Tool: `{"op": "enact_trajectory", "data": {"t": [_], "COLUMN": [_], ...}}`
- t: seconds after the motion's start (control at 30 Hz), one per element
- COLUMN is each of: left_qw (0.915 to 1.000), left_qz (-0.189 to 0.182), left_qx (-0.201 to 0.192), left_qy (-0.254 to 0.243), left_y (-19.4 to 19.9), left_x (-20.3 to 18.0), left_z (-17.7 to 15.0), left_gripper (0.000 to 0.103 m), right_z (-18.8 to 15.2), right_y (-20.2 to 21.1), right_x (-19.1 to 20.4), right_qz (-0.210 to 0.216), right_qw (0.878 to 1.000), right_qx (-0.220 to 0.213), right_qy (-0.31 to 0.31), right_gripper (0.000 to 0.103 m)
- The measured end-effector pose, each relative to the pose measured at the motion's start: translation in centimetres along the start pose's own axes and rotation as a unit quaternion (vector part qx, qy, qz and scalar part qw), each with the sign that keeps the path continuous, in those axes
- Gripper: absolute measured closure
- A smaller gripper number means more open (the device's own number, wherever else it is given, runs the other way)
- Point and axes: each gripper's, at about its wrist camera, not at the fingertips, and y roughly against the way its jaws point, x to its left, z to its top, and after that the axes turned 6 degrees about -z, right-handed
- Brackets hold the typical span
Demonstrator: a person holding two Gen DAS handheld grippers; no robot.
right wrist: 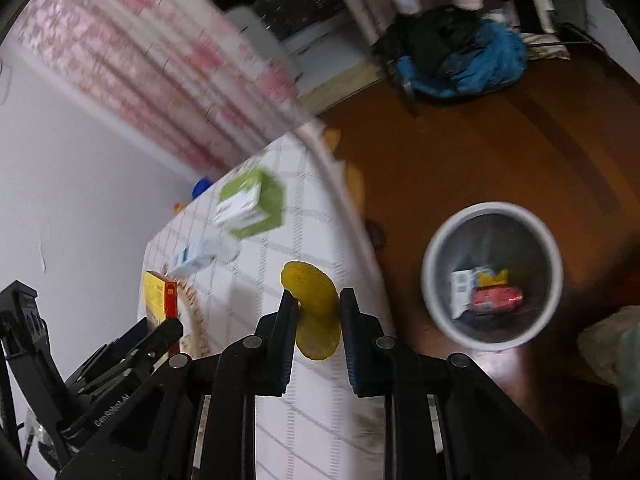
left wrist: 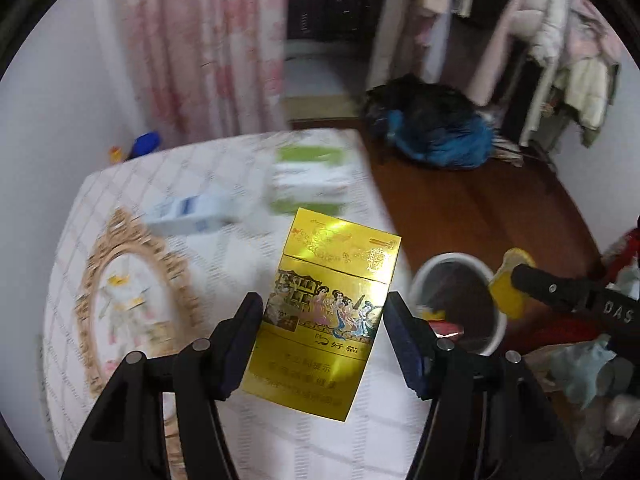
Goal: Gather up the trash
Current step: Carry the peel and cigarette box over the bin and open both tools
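A gold cigarette pack [left wrist: 326, 312] with painted figures sits upright between the pads of my left gripper [left wrist: 324, 332], which is shut on it above the table. In the right wrist view the same pack [right wrist: 158, 296] shows its yellow and red sides in the left gripper [right wrist: 168, 328]. My right gripper [right wrist: 316, 320] is shut on a curved yellow scrap [right wrist: 314, 304] above the table edge. Seen from the left wrist, the right gripper [left wrist: 518, 276] holds that scrap [left wrist: 506, 292] at the rim of a white trash bin [left wrist: 420, 280]. The bin [right wrist: 434, 280] holds a red packet [right wrist: 496, 298] and a white wrapper [right wrist: 460, 292].
A green and white box [left wrist: 308, 176] and a blue and white box [left wrist: 192, 212] lie on the white checked tablecloth [left wrist: 320, 448], beside a gold-framed oval [left wrist: 120, 300]. On the wooden floor [left wrist: 500, 208] are a blue and black bag [left wrist: 436, 136] and clutter at the right. Hanging clothes [left wrist: 560, 40] stand beyond.
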Motion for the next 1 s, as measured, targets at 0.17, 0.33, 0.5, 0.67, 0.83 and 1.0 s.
{"op": "enact_trajectory", "data": {"t": [0.17,0.33,0.5,0.67,0.83,1.0], "left_qw": [0.9981,0.9924,0.9771,0.9619,0.9617,0.9690], "left_qz": [-0.047,-0.084,-0.122,-0.122,-0.103,-0.067], "left_qx": [0.017,0.072,0.175,0.237,0.247,0.237], "left_qy": [-0.038,-0.054,0.003,0.062,0.060,0.011], "left_y": [-3.1,-9.6,-18.5,-24.9,-26.3,-25.7], "left_x": [-7.7,-14.0,-16.4,-16.1,-16.1,-16.9], "left_z": [1.4,1.7,1.7,1.6,1.2,1.1], "left_gripper": [0.044,0.044,0.044,0.044,0.030,0.006], "right_z": [1.1,0.7,0.2,0.4,1.2,1.3], "right_y": [1.6,-1.3,-6.8,-10.9,-13.8,-15.0], "right_x": [-8.3,-17.1,-23.8,-26.6,-27.1,-27.2], "right_qz": [-0.038,-0.075,-0.092,-0.100,-0.098,-0.129], "right_qw": [0.998,0.991,0.982,0.979,0.979,0.974], "right_qx": [-0.007,0.024,0.079,0.111,0.133,0.150], "right_qy": [-0.047,-0.106,-0.142,-0.135,-0.119,-0.107], "right_gripper": [0.081,0.081,0.081,0.081,0.076,0.028]}}
